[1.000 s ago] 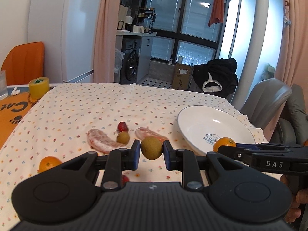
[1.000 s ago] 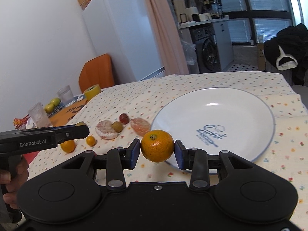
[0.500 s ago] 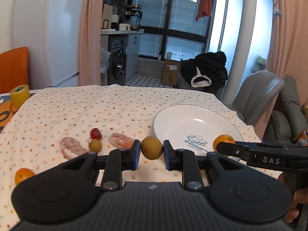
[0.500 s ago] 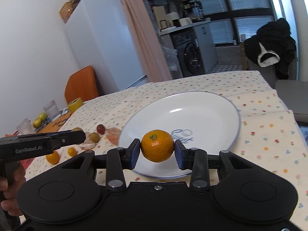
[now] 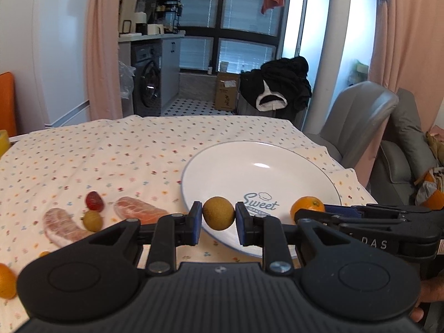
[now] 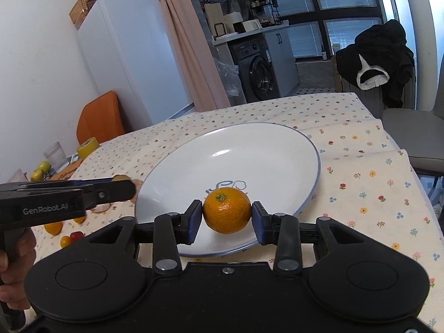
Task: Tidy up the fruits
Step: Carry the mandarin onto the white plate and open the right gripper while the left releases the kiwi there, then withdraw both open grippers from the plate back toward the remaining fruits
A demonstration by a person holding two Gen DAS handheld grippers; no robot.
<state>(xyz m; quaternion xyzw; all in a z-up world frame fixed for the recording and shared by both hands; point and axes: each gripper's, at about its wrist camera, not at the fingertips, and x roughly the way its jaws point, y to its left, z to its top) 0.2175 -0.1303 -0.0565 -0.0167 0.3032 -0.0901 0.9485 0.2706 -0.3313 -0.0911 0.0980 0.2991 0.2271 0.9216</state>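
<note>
A small orange is sitting pinched between the two blue pads of the right gripper, held over the near part of a white plate. Just to its left, the left gripper is clamping a round brownish-green fruit, possibly a kiwi, above the plate's near rim. The plate is resting on a flower-dotted tablecloth and is holding nothing. Off to the left on the cloth are lying a strawberry, two peeled citrus pieces and more small fruit.

Both fruits are round and gripped only at their sides, so releasing from any height is likely risking a roll across the shallow plate and off its edge. The grippers are also working close together and could be knocking each other.
</note>
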